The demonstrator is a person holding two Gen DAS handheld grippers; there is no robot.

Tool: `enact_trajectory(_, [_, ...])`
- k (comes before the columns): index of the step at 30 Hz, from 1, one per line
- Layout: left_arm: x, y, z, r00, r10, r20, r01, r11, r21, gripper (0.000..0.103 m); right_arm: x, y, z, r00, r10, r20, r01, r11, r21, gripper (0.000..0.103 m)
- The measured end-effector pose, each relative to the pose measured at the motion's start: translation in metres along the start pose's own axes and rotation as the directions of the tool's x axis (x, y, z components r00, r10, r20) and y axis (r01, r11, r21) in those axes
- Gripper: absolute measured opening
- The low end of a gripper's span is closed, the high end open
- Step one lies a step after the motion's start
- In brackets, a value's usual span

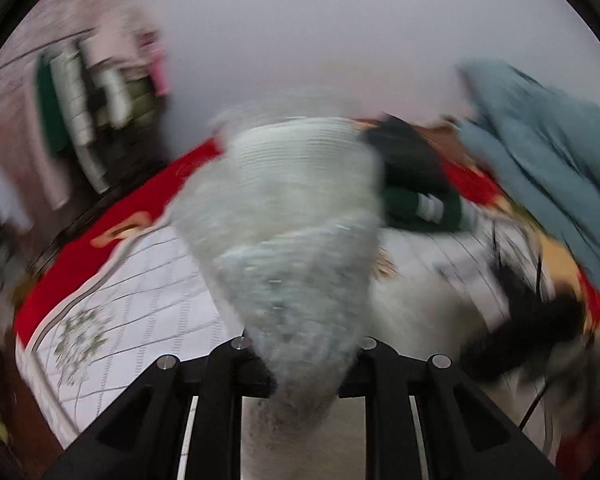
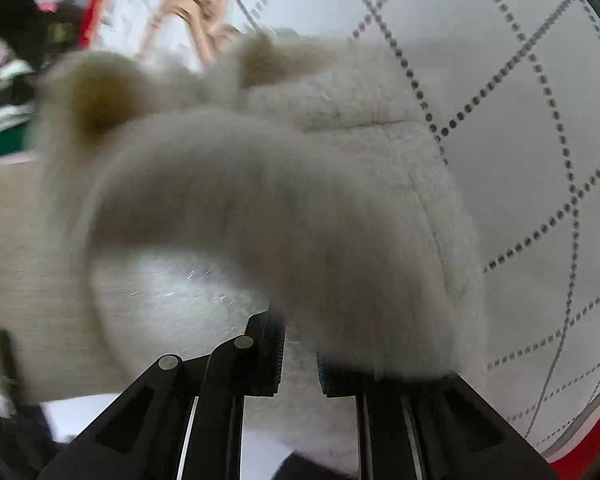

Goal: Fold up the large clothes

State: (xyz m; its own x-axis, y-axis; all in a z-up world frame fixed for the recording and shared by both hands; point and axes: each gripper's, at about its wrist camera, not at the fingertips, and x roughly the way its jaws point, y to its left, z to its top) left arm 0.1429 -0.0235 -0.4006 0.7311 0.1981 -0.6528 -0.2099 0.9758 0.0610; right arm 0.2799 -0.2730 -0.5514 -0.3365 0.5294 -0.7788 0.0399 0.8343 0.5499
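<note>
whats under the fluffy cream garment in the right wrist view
Under the fluffy cream garment lies the white quilted bedspread with its dotted diamond stitching, showing to the right and above. The part directly beneath is covered. The right gripper sits at its near edge.
</note>
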Motion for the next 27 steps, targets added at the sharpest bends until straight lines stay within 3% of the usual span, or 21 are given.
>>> enact_trajectory(1, [-0.001,-0.007,-0.004,1.000,-0.015,-0.008,0.015,0.999,0.032,0.015,-0.023,-0.003,-0.009,0.997,0.064,0.046,-0.064,0.998,-0.003,0.033])
enact_trajectory(2, [-0.002,-0.014,-0.008,1.000,-0.024,-0.011,0.024,0.997,0.071,0.015,-0.042,-0.005,-0.018,0.993,0.071,0.096,-0.071,0.997,-0.009,0.046])
enact_trajectory(3, [-0.004,-0.023,-0.013,1.000,-0.027,-0.005,0.027,0.992,0.126,0.015,-0.064,-0.011,-0.032,0.984,0.067,0.165,-0.064,0.998,-0.019,0.073])
enact_trajectory(4, [-0.004,-0.030,-0.017,1.000,-0.031,0.001,0.031,0.985,0.168,0.015,-0.078,-0.018,-0.042,0.974,0.062,0.218,-0.059,0.998,-0.018,0.089])
enact_trajectory(5, [-0.002,-0.038,-0.019,0.999,-0.038,0.000,0.037,0.978,0.205,0.015,-0.087,-0.027,-0.052,0.967,0.030,0.252,-0.031,1.000,-0.003,0.091])
enact_trajectory(7, [-0.004,-0.052,-0.029,0.999,-0.053,0.004,0.050,0.961,0.273,0.015,-0.086,-0.055,-0.071,0.964,-0.094,0.248,0.083,0.995,0.054,0.091])
enact_trajectory(9, [-0.007,-0.064,-0.038,0.998,-0.066,0.012,0.058,0.940,0.335,0.015,-0.061,-0.084,-0.081,0.977,-0.105,0.185,0.086,0.990,0.110,0.089])
enact_trajectory(10, [-0.008,-0.069,-0.041,0.997,-0.071,0.017,0.060,0.930,0.363,0.015,-0.050,-0.103,-0.083,0.985,-0.053,0.163,0.031,0.991,0.134,0.068])
enact_trajectory(11, [-0.010,-0.075,-0.046,0.996,-0.082,0.021,0.068,0.917,0.393,0.015,-0.038,-0.111,-0.083,0.988,-0.004,0.152,-0.018,0.989,0.146,0.054])
enact_trajectory(12, [-0.010,-0.078,-0.048,0.995,-0.095,0.026,0.076,0.907,0.414,0.015,-0.026,-0.117,-0.084,0.986,0.023,0.163,-0.049,0.986,0.159,0.051])
enact_trajectory(15, [-0.019,-0.094,-0.056,0.988,-0.149,0.042,0.110,0.865,0.489,0.015,-0.020,-0.119,-0.083,0.979,0.053,0.195,-0.081,0.987,0.140,0.051])
enact_trajectory(19, [-0.035,-0.125,-0.076,0.968,-0.242,0.062,0.154,0.773,0.616,0.015,-0.008,-0.106,-0.081,0.979,0.091,0.182,-0.115,0.985,0.128,0.047])
enact_trajectory(23, [-0.031,-0.149,-0.110,0.957,-0.290,-0.012,0.215,0.680,0.701,0.015,-0.008,-0.100,-0.082,0.979,0.113,0.169,-0.137,0.981,0.139,0.047])
enact_trajectory(27, [-0.008,-0.150,-0.125,0.961,-0.266,-0.072,0.235,0.654,0.719,0.015,-0.009,-0.109,-0.075,0.980,0.141,0.140,-0.161,0.976,0.146,0.047])
